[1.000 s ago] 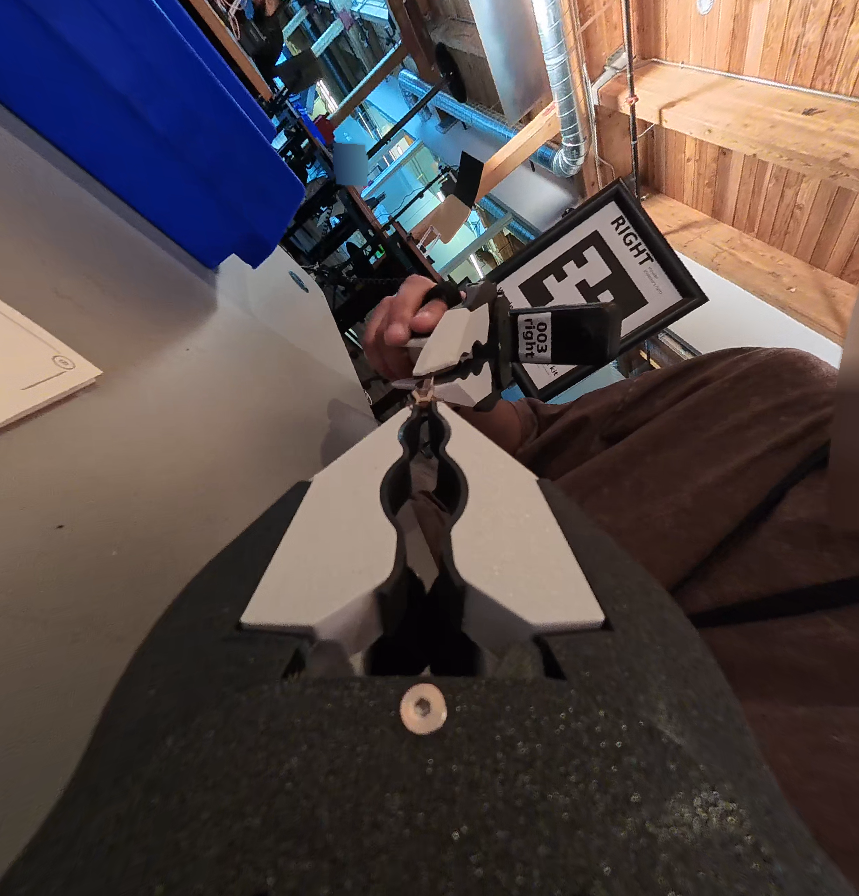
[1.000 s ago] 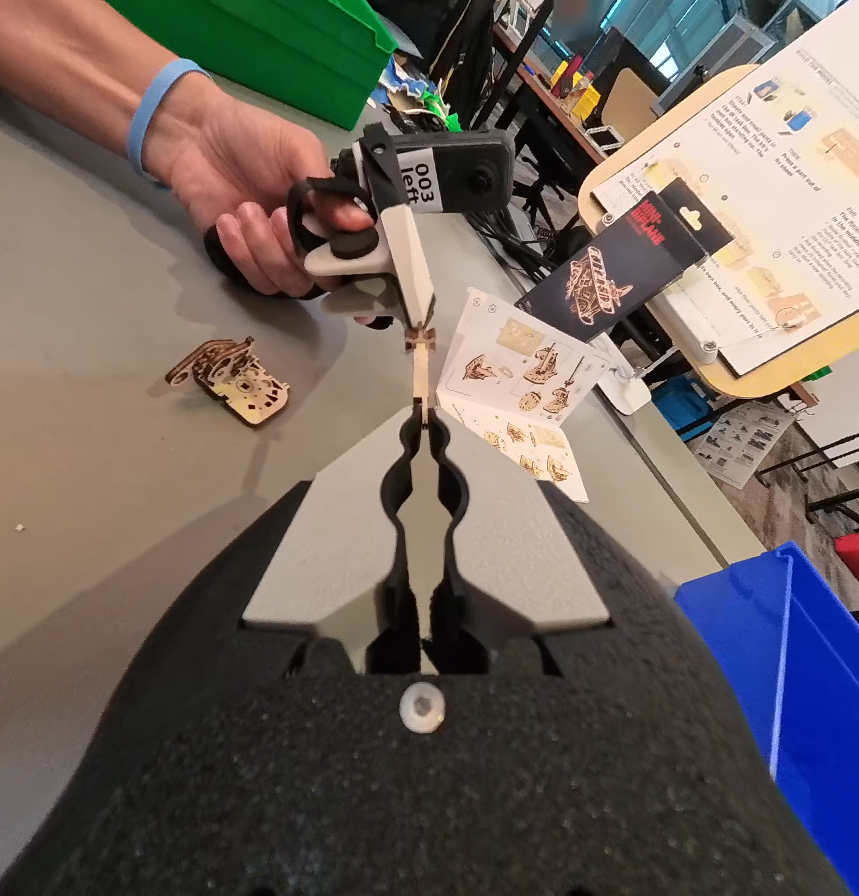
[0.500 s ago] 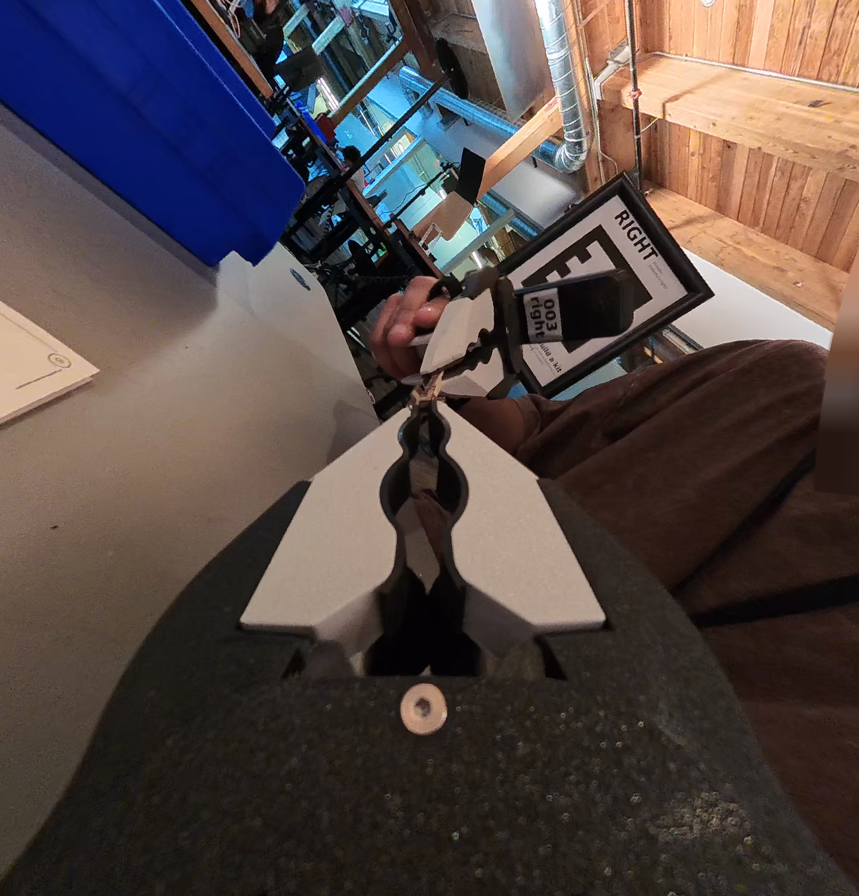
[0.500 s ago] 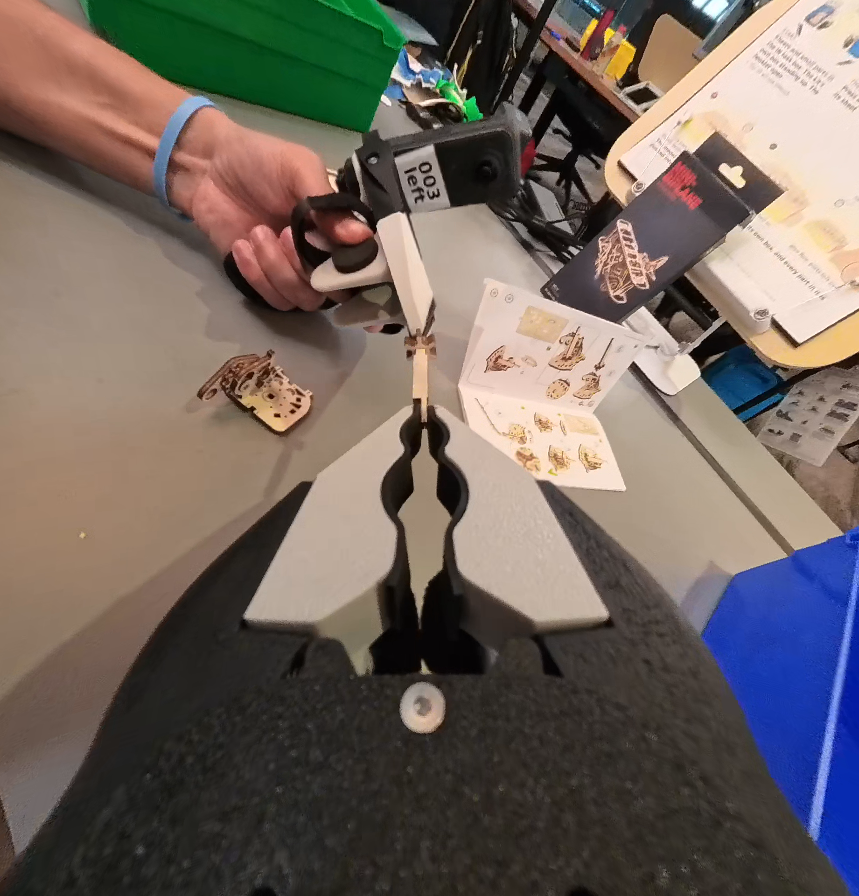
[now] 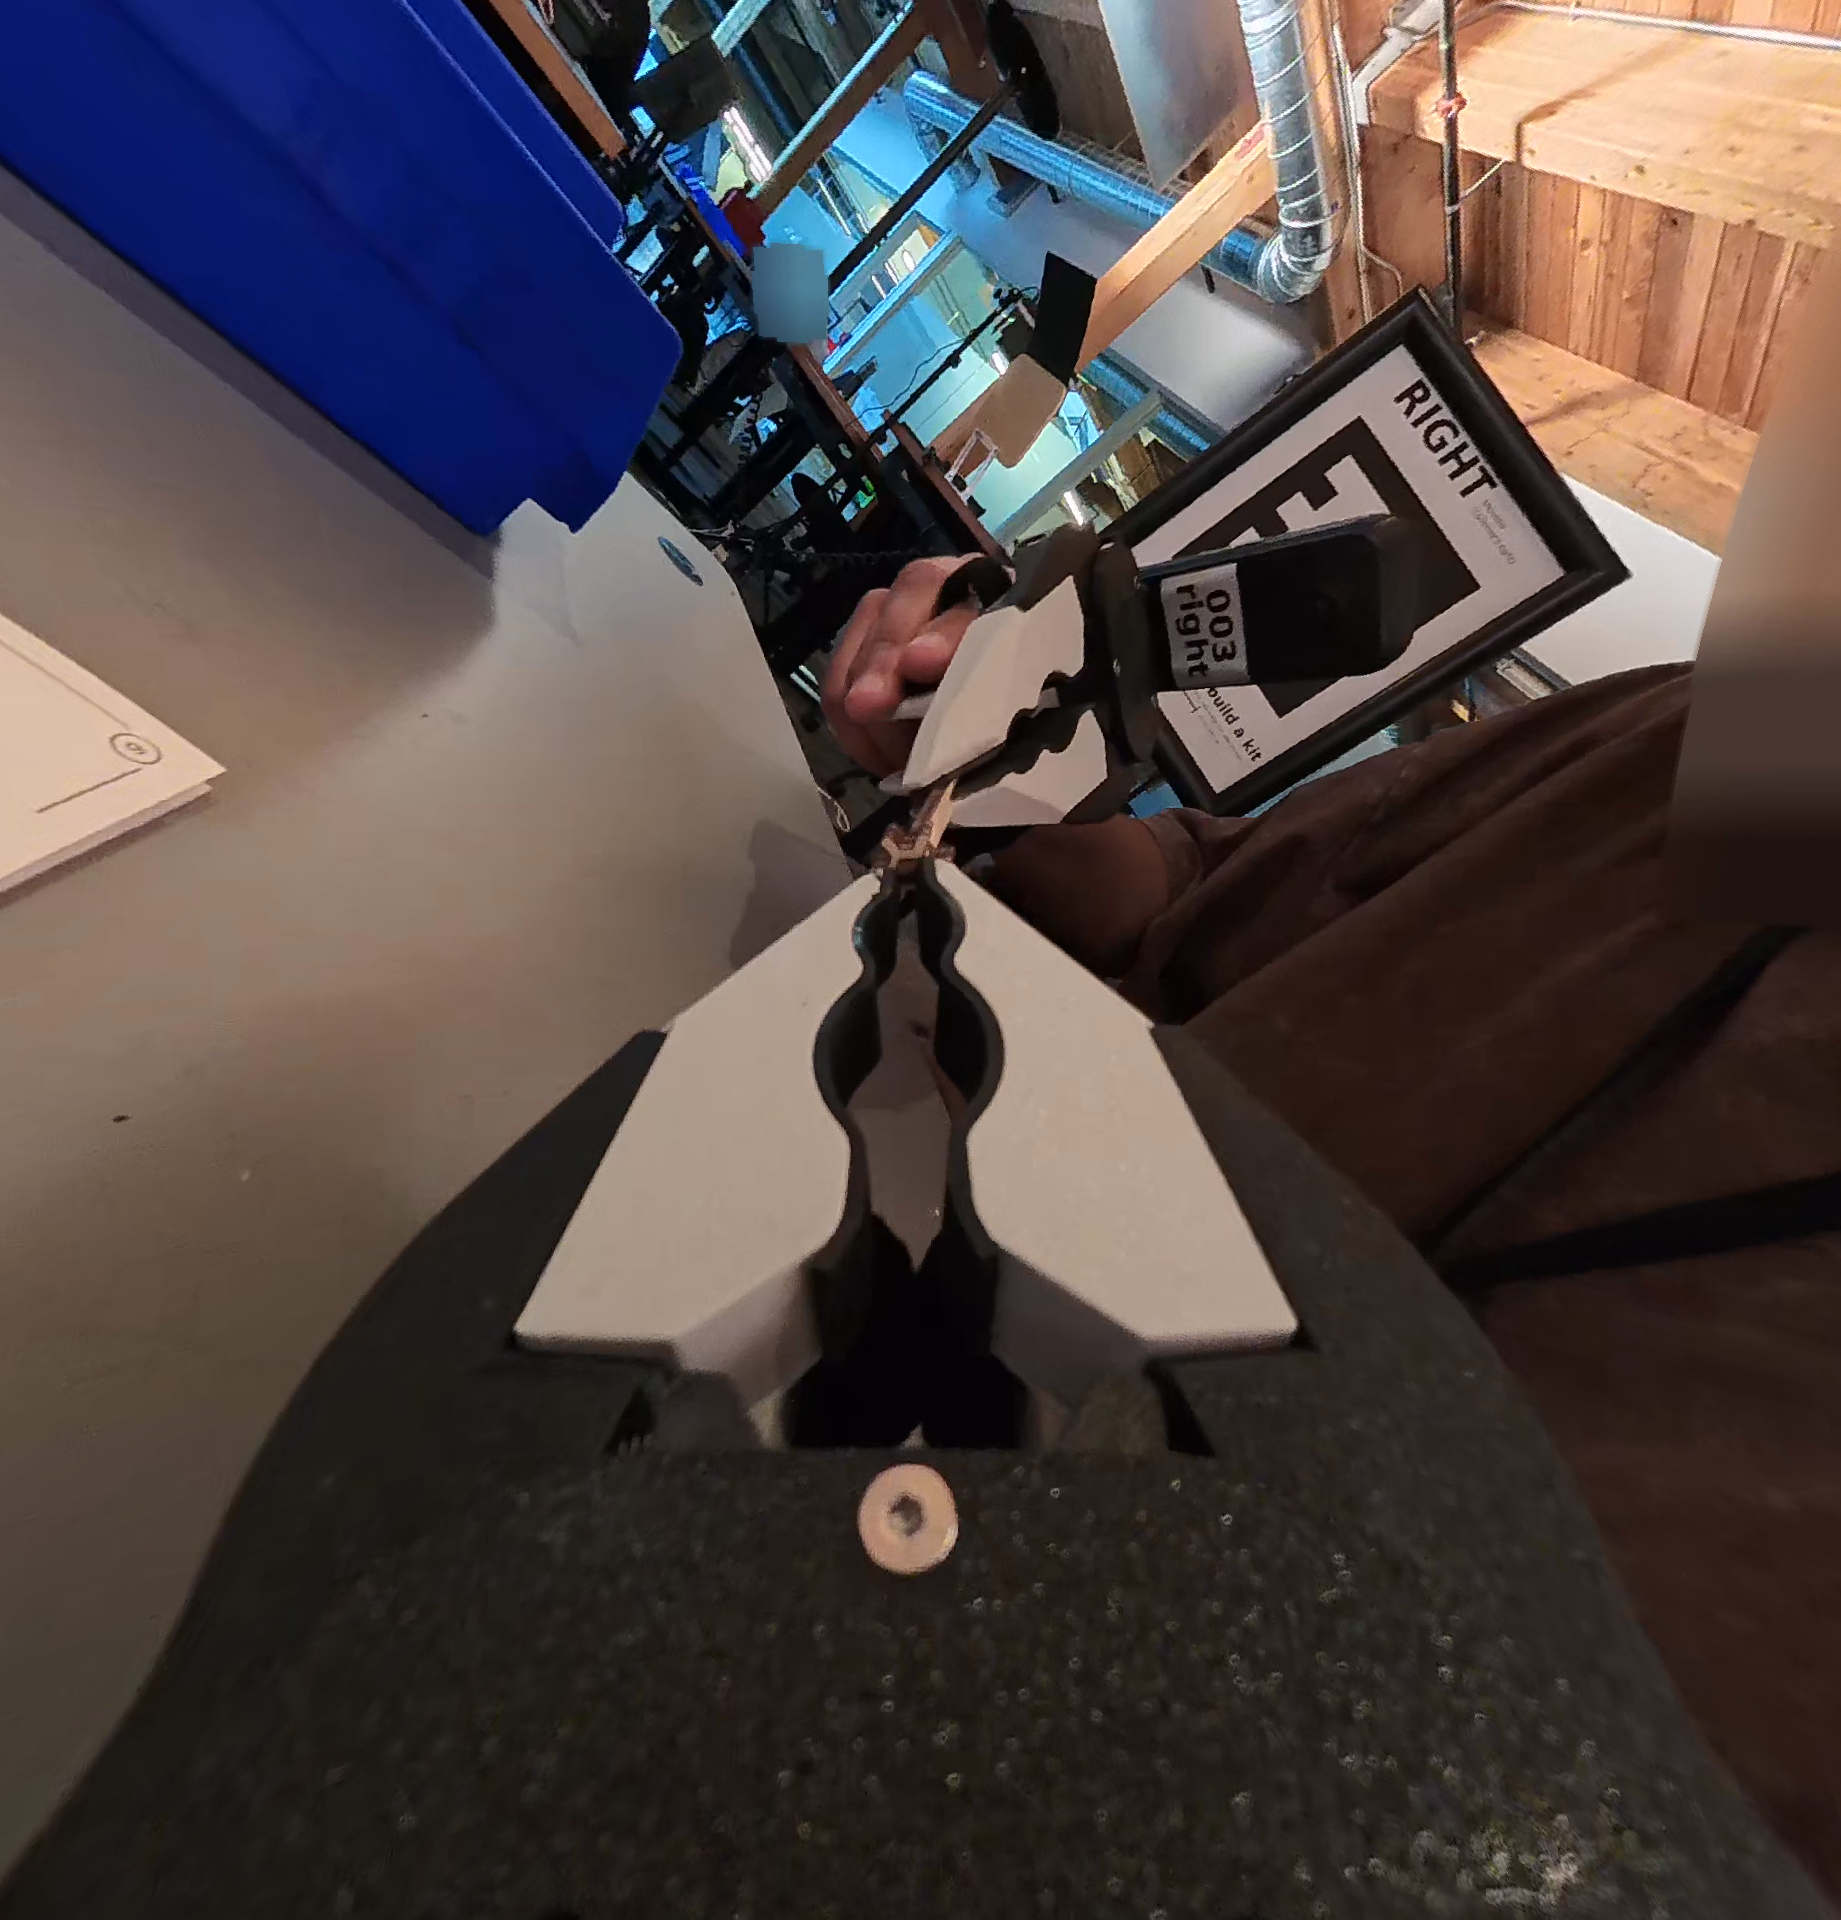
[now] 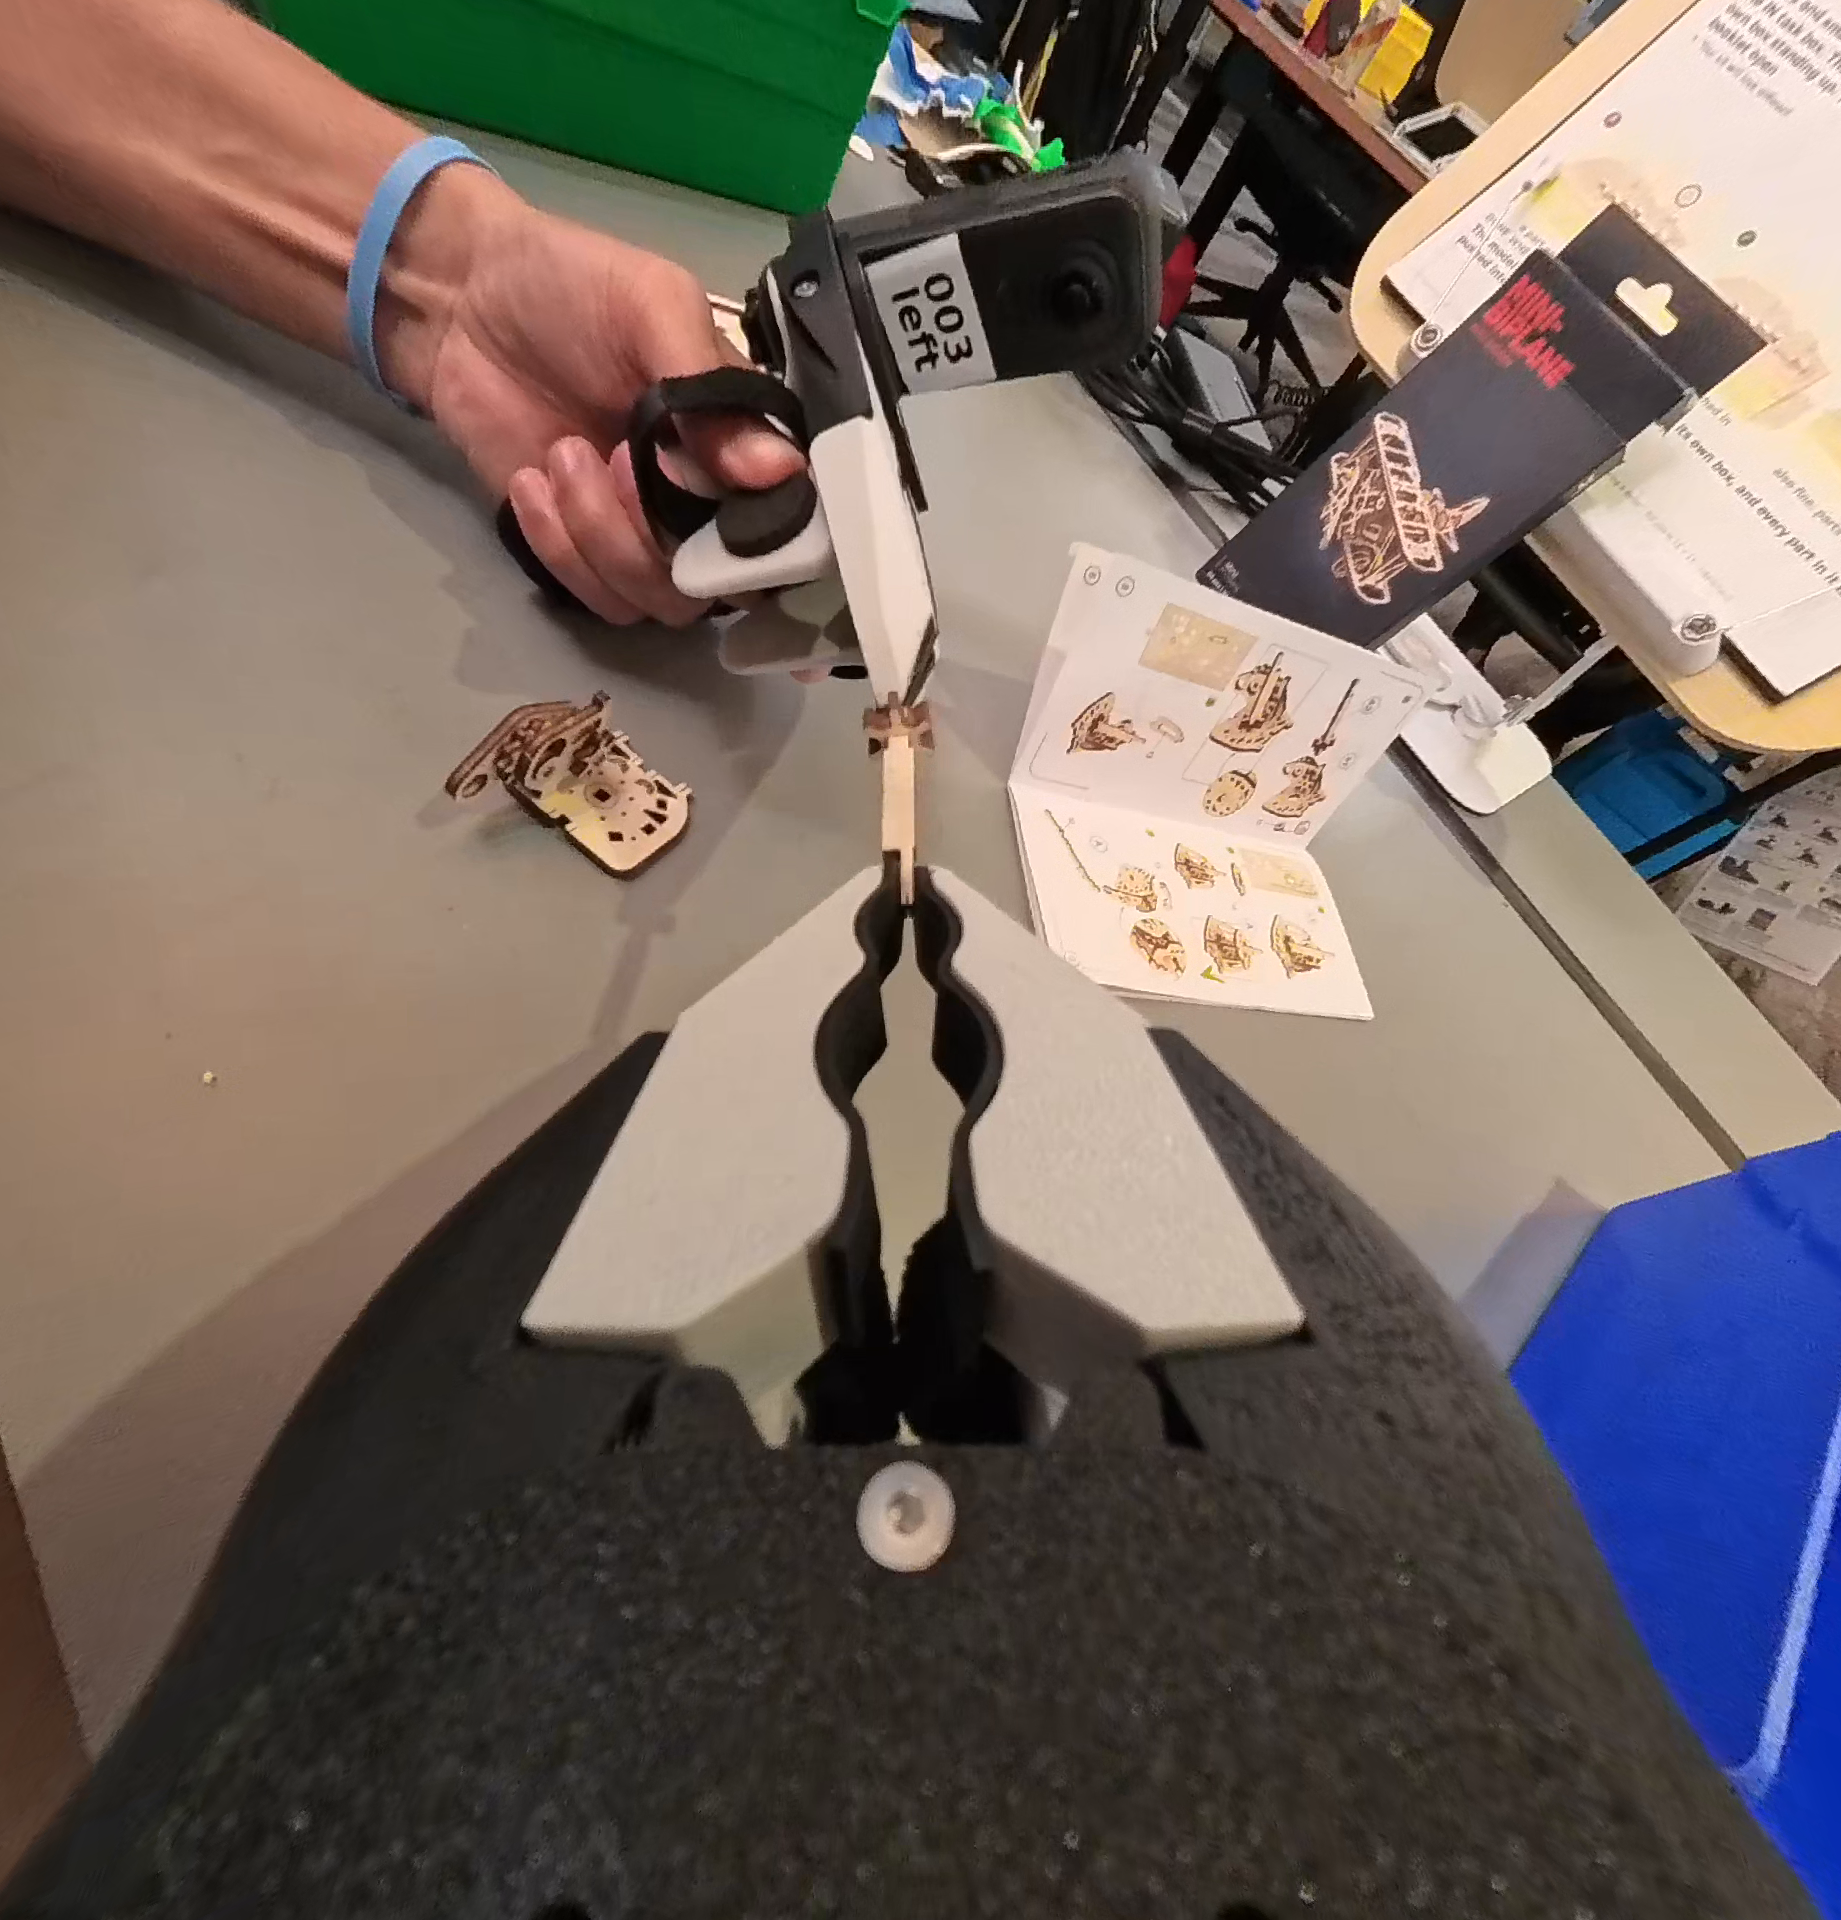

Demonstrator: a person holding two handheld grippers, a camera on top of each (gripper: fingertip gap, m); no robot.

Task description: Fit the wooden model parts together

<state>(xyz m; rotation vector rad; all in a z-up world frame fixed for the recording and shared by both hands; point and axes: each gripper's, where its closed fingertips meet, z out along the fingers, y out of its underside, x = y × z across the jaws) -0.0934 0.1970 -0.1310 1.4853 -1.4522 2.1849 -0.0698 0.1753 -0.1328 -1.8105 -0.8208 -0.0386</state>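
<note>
In the right wrist view my right gripper (image 6: 900, 883) is shut on a thin wooden strip (image 6: 900, 810) that points forward. Its far end meets a small cross-shaped wooden piece (image 6: 898, 725), on which my left gripper (image 6: 903, 688) is shut. Both are held above the grey table (image 6: 220, 935). In the left wrist view my left gripper (image 5: 911, 878) holds the small piece (image 5: 905, 844) tip to tip with the right gripper (image 5: 921, 795). A partly built wooden assembly (image 6: 573, 784) lies on the table to the left.
An open instruction booklet (image 6: 1196, 790) lies right of the parts, with a dark kit package (image 6: 1415, 488) standing behind it. A blue bin (image 6: 1726, 1455) is at the right and a green bin (image 6: 604, 73) at the back. A framed marker sign (image 5: 1415, 540) and a white sheet (image 5: 54, 748) show in the left wrist view. The grippers' ends are close to 4 centimetres from one another. About 35 centimetres separates my left fingertips from the dark kit package (image 6: 1415, 488).
Both grippers stay shut and tip to tip, with the strip against the small piece. The pair has turned a little; the left gripper now stands steeper in the right wrist view.
</note>
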